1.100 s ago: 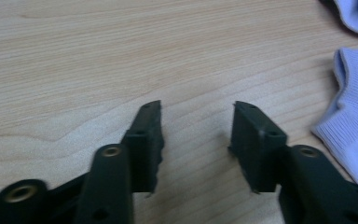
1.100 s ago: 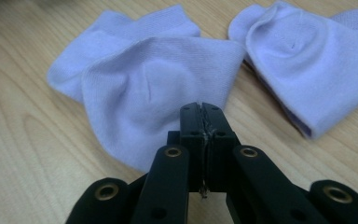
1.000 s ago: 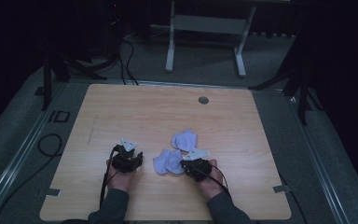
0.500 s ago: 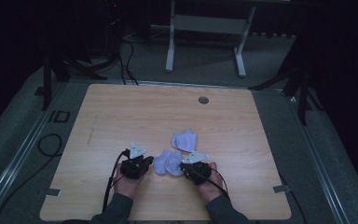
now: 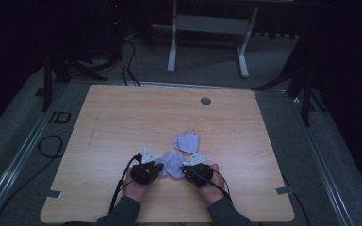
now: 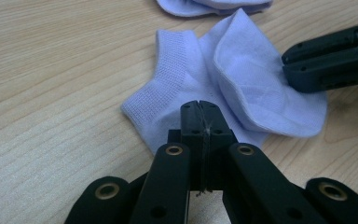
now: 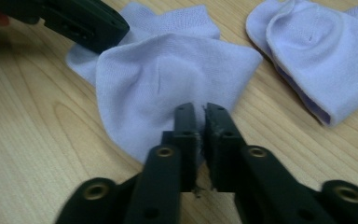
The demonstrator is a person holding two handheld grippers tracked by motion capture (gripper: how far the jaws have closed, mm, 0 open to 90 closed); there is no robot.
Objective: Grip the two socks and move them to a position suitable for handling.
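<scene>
On the wooden bench [image 5: 122, 122], you are pinching the near sock [image 6: 191, 88] with your left gripper [image 6: 200, 109] fully closed, while your right gripper's [image 7: 199, 112] jaws are just parting narrowly over it.

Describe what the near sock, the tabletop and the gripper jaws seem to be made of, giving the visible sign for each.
Near sock: soft knitted fabric, pale lilac, matt; ribbed cuff and limp folds show it.
Tabletop: wood or wood-look laminate, smooth; pale grain lines run across it.
Left gripper jaws: black, matt, probably hard plastic, with brass-coloured rivets or eyelets at the pivots.
</scene>
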